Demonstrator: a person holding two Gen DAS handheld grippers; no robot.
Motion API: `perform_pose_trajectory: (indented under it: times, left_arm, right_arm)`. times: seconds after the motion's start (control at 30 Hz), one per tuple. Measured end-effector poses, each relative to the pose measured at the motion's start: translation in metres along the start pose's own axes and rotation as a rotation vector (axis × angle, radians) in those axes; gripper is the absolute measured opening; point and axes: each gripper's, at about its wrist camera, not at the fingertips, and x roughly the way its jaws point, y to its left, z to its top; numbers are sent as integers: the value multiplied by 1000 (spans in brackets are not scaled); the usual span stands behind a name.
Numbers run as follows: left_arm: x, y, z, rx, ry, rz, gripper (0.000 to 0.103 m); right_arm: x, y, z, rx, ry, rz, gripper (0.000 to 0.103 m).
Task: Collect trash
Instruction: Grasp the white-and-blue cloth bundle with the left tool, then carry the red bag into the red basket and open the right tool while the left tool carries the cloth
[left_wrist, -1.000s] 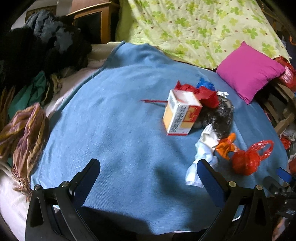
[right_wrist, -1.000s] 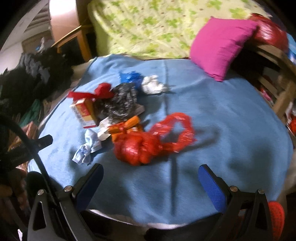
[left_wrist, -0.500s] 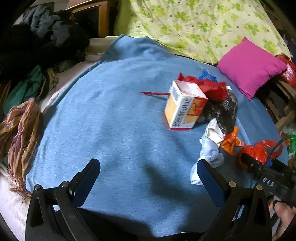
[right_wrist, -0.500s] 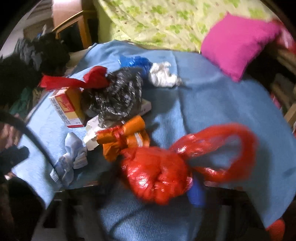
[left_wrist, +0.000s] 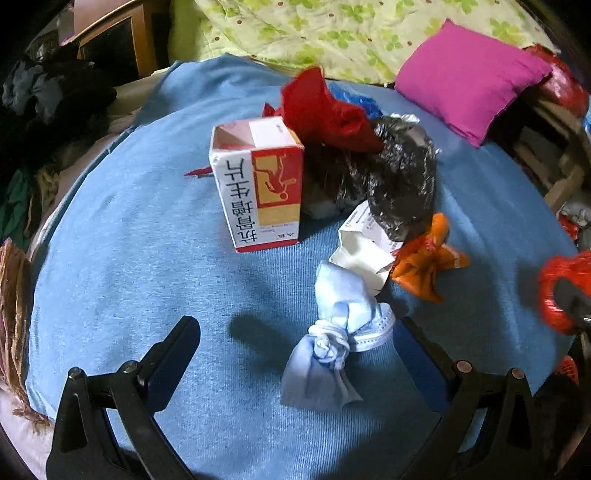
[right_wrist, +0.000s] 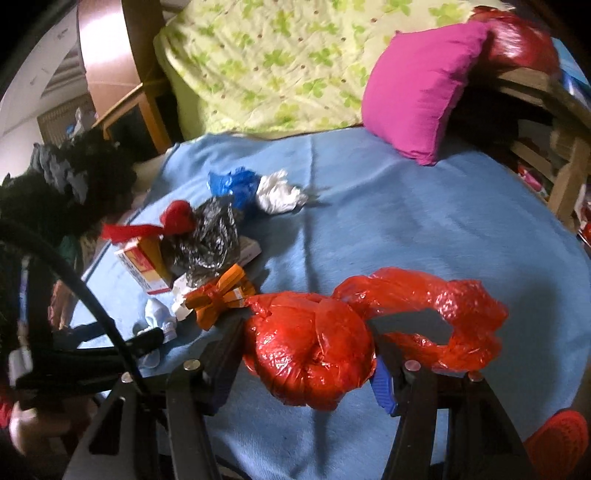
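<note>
Two hand-held grippers (left_wrist: 295, 354) (right_wrist: 303, 365) above blanket (left_wrist: 129, 277)

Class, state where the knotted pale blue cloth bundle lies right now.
In the left wrist view, the knotted pale blue cloth bundle lies on the blue blanket between the open left gripper fingers, just in front of the crumpled white carton.

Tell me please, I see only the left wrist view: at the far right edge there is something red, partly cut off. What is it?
Observer: A knotted red plastic bag, gripped by the right hand-held gripper.
Operator: Does the bag have a loose part?
Observer: Yes, a twisted loop of the same plastic trails to the right over the blue blanket.
Operator: Behind the black bag I see only a bit of blue. What lies there?
Observer: A crumpled blue bag and, touching it on the right, a white crumpled wad.
</note>
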Motion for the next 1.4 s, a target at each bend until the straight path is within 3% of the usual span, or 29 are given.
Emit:
perform_pose_trajectory:
  times: [0.03,0.1,0.17,0.2,0.3,0.77,1.1,1.4]
  left_arm:
    - [2,0,1,1,3,-1,103]
    - [3,-5,1,25,8,-7,91]
    - [7,-11,-2,55,37,-26,41]
    - [10,-11,-2,54,65,-48,40]
    - [4,-10,-3,61,51,-49,39]
    - [-80,-8,2,37,-97,-103,38]
    - [-109,-42,11,96,-146,-149,38]
    - [-123,-96,6,175,-151,-244,38]
  right_arm:
    - [-3,-1,0,1,-3,-2,64]
    - [-7,-3,-1,3,-7,-7,64]
    - [-10,-5,-3,9,-10,-9,64]
    - [-12,-5,-4,12,-11,-9,64]
    - [-20,-7,-8,22,-19,-9,64]
    - [-81,-28,-15,76,-117,-47,64]
    - [-129,-73,-29,148,-181,-126,64]
    - [-175,-140,-67,256,-196,-275,64]
